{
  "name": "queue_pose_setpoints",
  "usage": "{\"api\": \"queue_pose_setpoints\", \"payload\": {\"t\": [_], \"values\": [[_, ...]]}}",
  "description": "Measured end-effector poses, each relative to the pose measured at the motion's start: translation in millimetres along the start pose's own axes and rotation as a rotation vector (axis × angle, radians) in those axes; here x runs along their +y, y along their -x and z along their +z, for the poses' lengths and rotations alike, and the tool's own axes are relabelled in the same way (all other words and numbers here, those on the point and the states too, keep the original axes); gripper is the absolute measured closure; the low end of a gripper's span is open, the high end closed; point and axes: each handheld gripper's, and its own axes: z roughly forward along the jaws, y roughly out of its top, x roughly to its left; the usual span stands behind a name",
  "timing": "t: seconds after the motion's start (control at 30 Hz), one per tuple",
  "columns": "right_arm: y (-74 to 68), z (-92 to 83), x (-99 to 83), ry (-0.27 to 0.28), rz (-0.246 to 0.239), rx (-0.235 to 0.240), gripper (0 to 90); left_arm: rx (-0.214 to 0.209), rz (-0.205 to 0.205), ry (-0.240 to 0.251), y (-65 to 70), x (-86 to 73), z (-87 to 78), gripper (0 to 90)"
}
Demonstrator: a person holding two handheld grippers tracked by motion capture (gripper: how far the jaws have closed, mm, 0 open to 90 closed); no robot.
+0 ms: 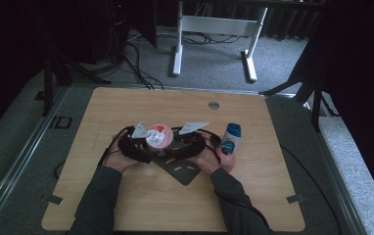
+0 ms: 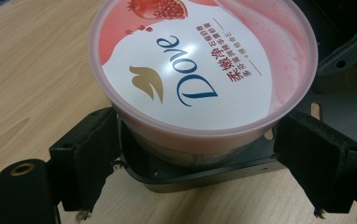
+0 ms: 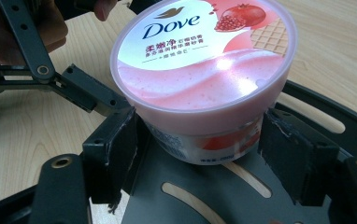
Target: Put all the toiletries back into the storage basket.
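Note:
A pink-lidded Dove jar (image 1: 157,135) stands on a dark slotted plate (image 1: 181,171) at the table's middle. Both grippers meet at it from opposite sides. In the left gripper view the jar (image 2: 200,70) sits between the two black jaws of my left gripper (image 2: 200,140); the left jaw is against its body and a thin gap shows at the right jaw. In the right gripper view my right gripper (image 3: 197,135) has both jaws pressed on the jar's body (image 3: 204,140) under the lid. From above, the left gripper (image 1: 143,144) and right gripper (image 1: 175,144) flank the jar.
A white bottle with a blue cap (image 1: 231,137) stands just right of the right hand. A round grommet (image 1: 214,105) sits near the table's far edge. Beyond the table are white desk legs (image 1: 177,49) and floor cables.

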Motion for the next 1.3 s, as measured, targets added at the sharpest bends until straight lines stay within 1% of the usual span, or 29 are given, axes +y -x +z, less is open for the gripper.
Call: {"api": "queue_pose_setpoints", "payload": {"t": [0.3, 0.6, 0.7, 0.8, 0.9, 0.93, 1.03, 1.27, 1.3], "values": [[2.2, 5.7, -2.9, -0.021, 0.015, -0.005, 27.9, 0.001, -0.004, -0.025, -1.3, -1.8, 6.5, 15.0], [2.8, 10.8, -5.4, -0.047, 0.041, -0.01, 28.0, 0.013, 0.002, -0.052, -0.8, -3.7, 12.4, 14.9], [3.3, 13.0, -6.6, -0.059, 0.041, -0.011, 28.0, 0.01, -0.007, -0.053, -0.9, -4.5, 13.5, 15.0], [3.5, 13.5, -6.6, -0.058, 0.046, -0.012, 28.0, 0.006, -0.015, -0.055, -1.8, -4.9, 14.7, 15.0], [3.9, 14.1, -6.7, -0.066, 0.053, -0.015, 28.3, -0.005, -0.033, -0.063, -2.9, -5.8, 17.6, 14.9], [4.0, 14.6, -6.8, -0.072, 0.052, -0.018, 28.7, -0.009, -0.044, -0.056, -3.1, -6.9, 18.5, 14.9], [4.0, 15.8, -7.4, -0.084, 0.054, -0.028, 30.0, -0.018, -0.061, -0.044, -3.9, -9.3, 18.2, 15.7], [1.7, 15.0, -8.9, -0.093, 0.06, -0.036, 33.0, -0.015, -0.078, -0.031, -2.8, -11.4, 17.0, 17.0], [0.9, 15.2, -9.6, -0.1, 0.055, -0.044, 33.0, -0.014, -0.079, -0.029, -2.6, -11.7, 16.8, 17.1]]}}
